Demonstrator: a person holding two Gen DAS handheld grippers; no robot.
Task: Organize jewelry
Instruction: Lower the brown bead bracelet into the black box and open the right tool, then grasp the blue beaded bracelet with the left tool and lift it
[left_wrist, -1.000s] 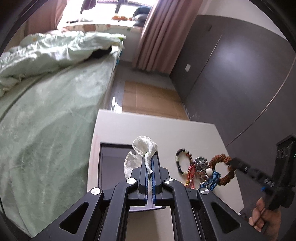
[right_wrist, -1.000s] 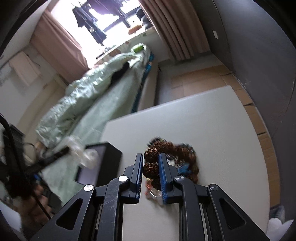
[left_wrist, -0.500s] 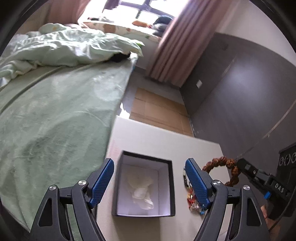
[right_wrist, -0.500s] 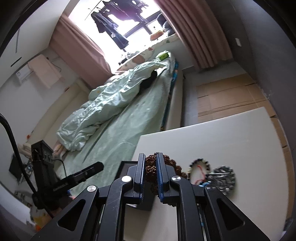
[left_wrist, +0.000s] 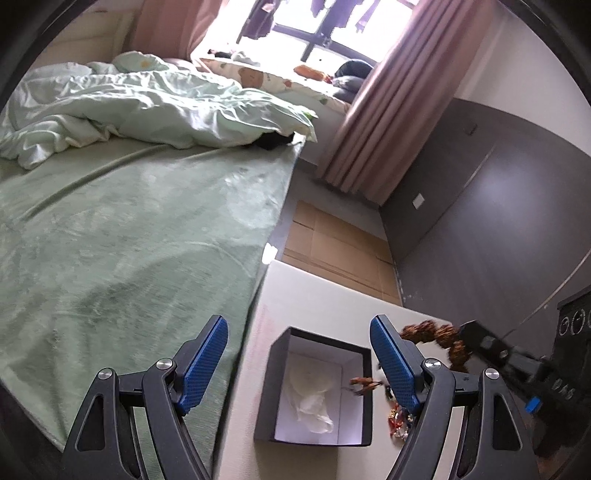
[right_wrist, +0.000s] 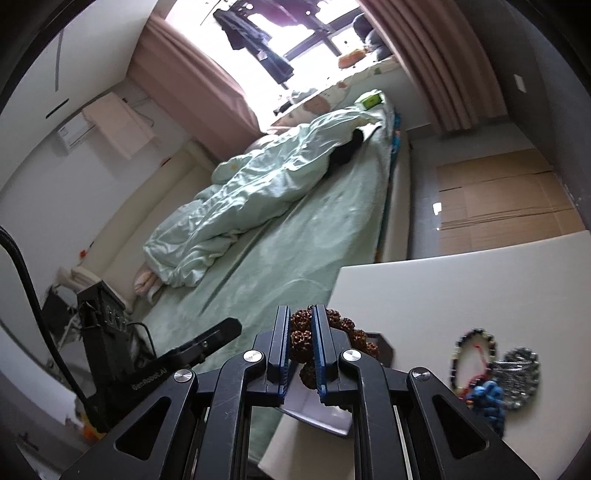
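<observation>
I am carrying the brown bead bracelet (right_wrist: 301, 338), clamped in the right tongs (right_wrist: 300, 354), above the bench (right_wrist: 461, 280) toward the open black box (left_wrist: 317, 387) at its bed-side edge. The left tongs (left_wrist: 299, 365) are standing apart, empty. Next move, as I judge it: centre over the box and release.

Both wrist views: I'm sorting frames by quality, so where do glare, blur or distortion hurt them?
Left wrist view: window blown out white; brown bead bracelet and right gripper smeared by motion; fisheye bends the wall. Right wrist view: window glare again; jewelry pile on the table softly blurred, while the bracelet between the fingers reads clearly.
</observation>
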